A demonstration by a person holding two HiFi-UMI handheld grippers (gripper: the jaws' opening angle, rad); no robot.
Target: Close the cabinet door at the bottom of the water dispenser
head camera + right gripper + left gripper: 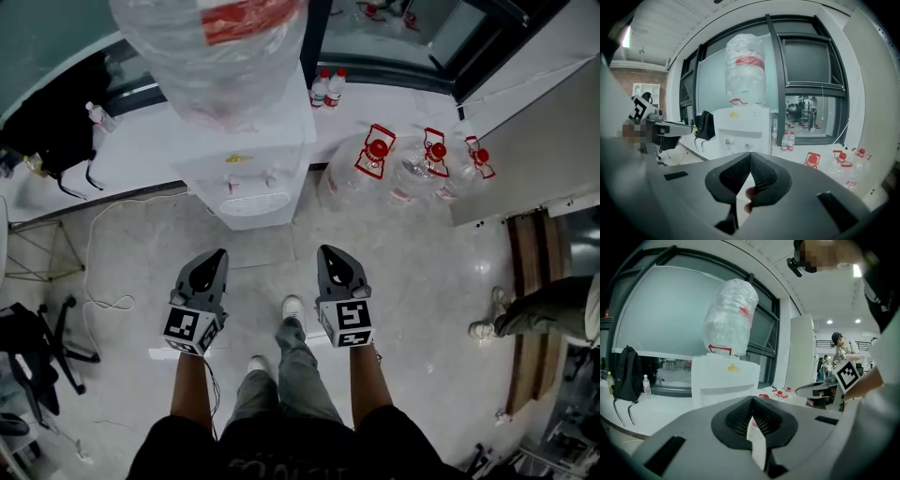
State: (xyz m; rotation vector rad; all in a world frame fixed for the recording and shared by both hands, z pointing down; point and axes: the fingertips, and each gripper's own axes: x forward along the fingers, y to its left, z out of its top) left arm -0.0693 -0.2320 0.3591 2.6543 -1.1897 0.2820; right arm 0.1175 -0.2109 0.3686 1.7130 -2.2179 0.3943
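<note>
Left gripper [216,255] and right gripper [330,253], both closed and empty, face the dispenser [248,178].
Tips pressed together probably suit pushing, not grasping. The door, low on the dispenser ahead and below their aim, is hidden, so I cannot tell its state. The bottle [216,56] has a red label, too blurred to read.

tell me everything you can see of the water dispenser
The dispenser is a white, plastic-looking floor unit, upright on the tiled floor beside a low white ledge under the window. A big bottle wrapped in clear film, with a red label, sits on top. Its front has two small taps and a yellow mark above them. The bottom door cannot be seen.
</note>
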